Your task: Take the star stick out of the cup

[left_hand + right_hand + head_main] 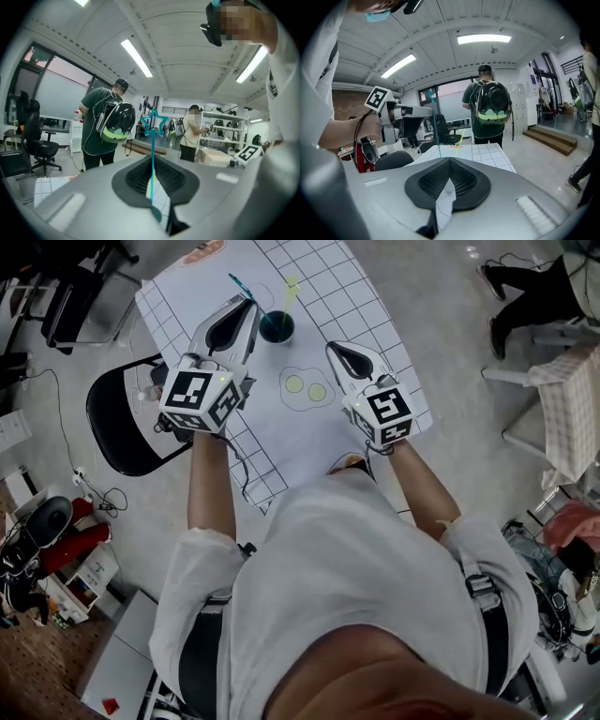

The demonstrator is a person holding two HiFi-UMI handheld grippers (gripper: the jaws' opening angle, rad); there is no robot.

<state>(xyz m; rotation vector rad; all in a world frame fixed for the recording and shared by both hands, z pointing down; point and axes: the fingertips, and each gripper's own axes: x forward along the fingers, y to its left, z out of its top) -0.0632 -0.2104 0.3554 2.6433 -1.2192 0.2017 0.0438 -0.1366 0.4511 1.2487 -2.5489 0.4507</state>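
The star stick [152, 146] is standing pinched between the jaws of the left gripper [152, 158]. Its thin teal shaft is running up out of the narrow seam between the pads, and its open teal star is showing above the jaw tips. In the head view the left gripper [250, 302] is holding the star stick [238, 284] clear of the dark cup [277, 326], which is sitting just to the right of its jaw tips on the grid-patterned table [375, 315]. The jaws are nearly together, parted only by the shaft they are clamping.

A yellow-green stick [292, 289] is leaning out of the cup, beyond and to the right of the left gripper's tips.

The right gripper [450, 160] is keeping its jaws fully together with nothing between them. In the head view the right gripper [331, 347] is hanging over the table, apart from the cup, which is lying ahead of it and to its left. A drawn fried-egg shape [307, 388] is lying on the table just to the left of this gripper's body. Its own view is looking across at the left gripper [427, 111], with the star stick [434, 129] rising at its tip and the yellow-green stick [460, 139] further right.

A person with a black backpack [488, 108] is standing beyond the table's far edge, ahead of the right gripper.
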